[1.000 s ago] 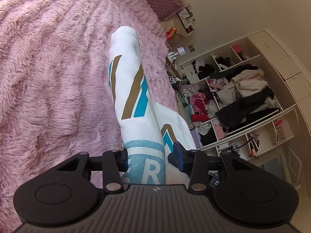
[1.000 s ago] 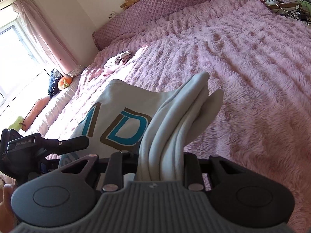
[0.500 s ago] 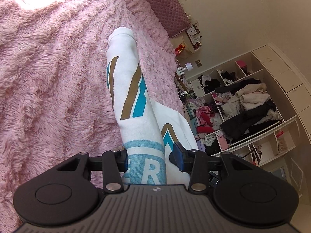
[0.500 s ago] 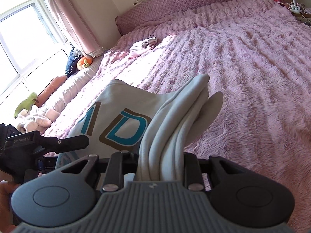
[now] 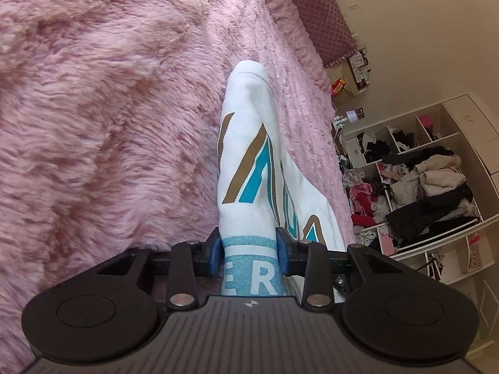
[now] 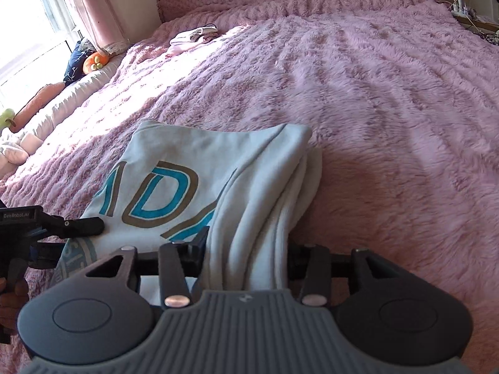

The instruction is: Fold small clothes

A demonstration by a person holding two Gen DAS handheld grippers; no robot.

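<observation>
Both grippers have come down toward the pink furry bedspread (image 6: pixel 389 93) since a moment ago, and the white sweatshirt (image 6: pixel 193 168), which hung folded in the air, now lies spread on it across the lower middle of the right wrist view. Its near edge is hidden under both gripper bodies, so how far it reaches toward the person cannot be told; the teal and gold lettering is cut off by folds and reads only in part. In the left wrist view the sweatshirt runs up the centre of the frame as a narrow folded strip. At the right of that view, open shelves (image 5: pixel 421 187) are crammed with clothes too jumbled to tell apart. The left gripper (image 5: pixel 248 251) points slightly downward, its blue pads pressing on the striped hem at lower centre, jaws closing on the cloth. The right gripper (image 6: pixel 246 251) tilts more steeply down; its jaws are opening, the thick bundled folds between them, and the right finger is hidden behind the cloth. A small pale garment (image 6: pixel 193 35) lies crumpled at upper left, well apart.
</observation>
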